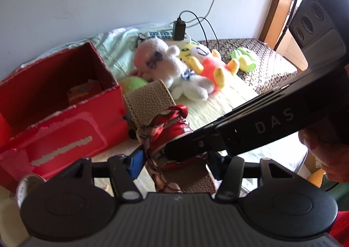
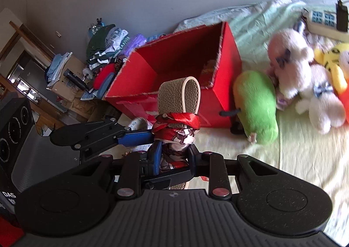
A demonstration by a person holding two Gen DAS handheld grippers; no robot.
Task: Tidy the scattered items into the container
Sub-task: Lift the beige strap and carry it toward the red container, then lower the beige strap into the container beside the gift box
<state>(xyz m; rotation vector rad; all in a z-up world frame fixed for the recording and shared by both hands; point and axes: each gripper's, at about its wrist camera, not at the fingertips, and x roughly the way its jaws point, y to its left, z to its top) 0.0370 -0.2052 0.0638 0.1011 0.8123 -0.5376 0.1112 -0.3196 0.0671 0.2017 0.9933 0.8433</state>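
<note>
A tan leather strap loop (image 2: 178, 96) with a red patterned scarf (image 2: 176, 129) knotted round it hangs in the air, just in front of the open red box (image 2: 226, 61). My right gripper (image 2: 174, 156) is shut on the scarf-wrapped part from below. My left gripper (image 1: 176, 162) grips the same strap (image 1: 150, 100), its blue pad pressed on the scarf (image 1: 172, 124); its other finger is hidden behind the right gripper's arm. In the left wrist view the red box (image 1: 65, 129) stands to the left, a small packet on its floor.
Plush toys lie on the pale bed cover: a white bear (image 1: 165, 61), a yellow and orange duck (image 1: 209, 63), a green one (image 2: 257, 107) against the box. A power strip (image 2: 322, 22) sits by the wall. A black speaker (image 1: 318, 24) stands right; piled clothes (image 2: 109, 50) lie beyond the box.
</note>
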